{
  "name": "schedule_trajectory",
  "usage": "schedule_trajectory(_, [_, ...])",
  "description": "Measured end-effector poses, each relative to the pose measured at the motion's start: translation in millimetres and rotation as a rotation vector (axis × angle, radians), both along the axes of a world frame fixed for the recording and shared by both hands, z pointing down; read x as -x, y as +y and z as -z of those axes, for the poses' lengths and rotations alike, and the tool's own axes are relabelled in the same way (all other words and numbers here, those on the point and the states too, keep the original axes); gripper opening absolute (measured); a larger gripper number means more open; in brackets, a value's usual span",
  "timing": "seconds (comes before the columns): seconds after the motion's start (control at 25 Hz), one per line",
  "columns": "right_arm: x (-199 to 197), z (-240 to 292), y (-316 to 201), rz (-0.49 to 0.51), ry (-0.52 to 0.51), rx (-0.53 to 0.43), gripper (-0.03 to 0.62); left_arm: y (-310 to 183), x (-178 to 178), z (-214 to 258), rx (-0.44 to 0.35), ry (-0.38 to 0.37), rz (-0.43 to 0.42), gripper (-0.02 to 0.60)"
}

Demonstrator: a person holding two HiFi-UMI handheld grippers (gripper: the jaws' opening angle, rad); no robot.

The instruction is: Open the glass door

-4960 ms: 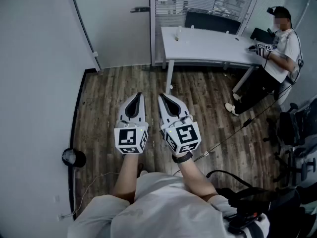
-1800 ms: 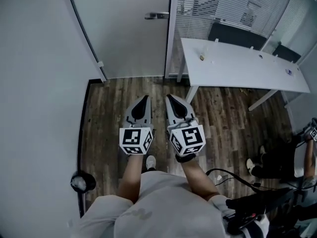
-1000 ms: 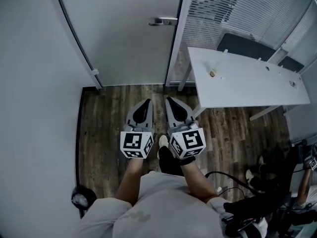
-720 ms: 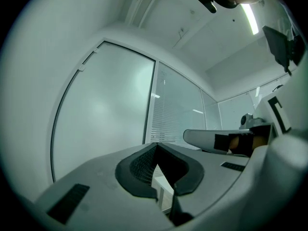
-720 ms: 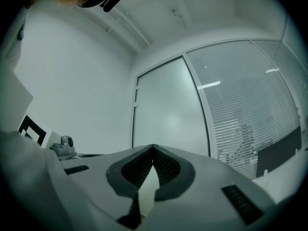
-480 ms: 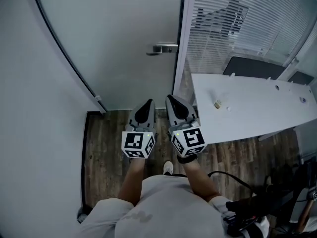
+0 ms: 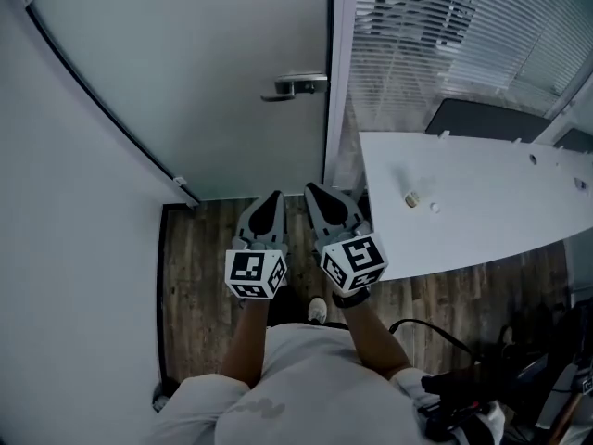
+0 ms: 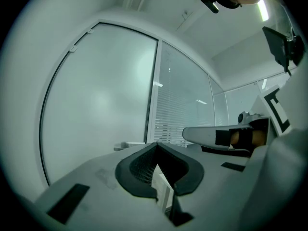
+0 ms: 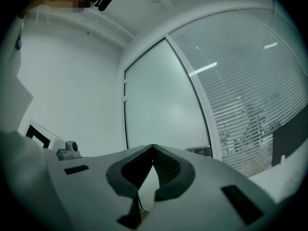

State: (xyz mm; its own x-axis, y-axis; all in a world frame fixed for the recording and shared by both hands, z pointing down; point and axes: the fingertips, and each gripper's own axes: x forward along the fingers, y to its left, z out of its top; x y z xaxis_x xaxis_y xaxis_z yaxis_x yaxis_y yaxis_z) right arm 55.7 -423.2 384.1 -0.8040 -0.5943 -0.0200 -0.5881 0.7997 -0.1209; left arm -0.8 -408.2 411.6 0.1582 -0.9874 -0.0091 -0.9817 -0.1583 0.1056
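You held the left gripper (image 7: 272, 197) and right gripper (image 7: 314, 191) side by side, both pressed together and empty, facing the glass door (image 7: 185, 82) just ahead, its handle (image 7: 295, 85) apparently not yet within reach.

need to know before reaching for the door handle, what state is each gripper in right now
Left gripper: closed, fingers together, holding nothing.
Right gripper: closed, fingers together, holding nothing.
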Motion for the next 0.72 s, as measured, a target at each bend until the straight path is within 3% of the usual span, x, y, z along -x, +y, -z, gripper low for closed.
schedule_trajectory(0.28, [-32, -9, -51, -0.037, 0.004, 0.018, 0.002, -58, -31, -11, 0.028, -0.005, -0.042, 0.002])
schedule_trajectory(0.48, [-23, -11, -80, -0.08, 0.015, 0.008, 0.002, -84, -12, -15, 0.021, 0.0, -0.057, 0.002])
schedule_trajectory(0.72, [-19, -13, -143, -0.065, 0.027, 0.011, 0.002, -151, -12, -15, 0.03, -0.018, -0.056, 0.002])
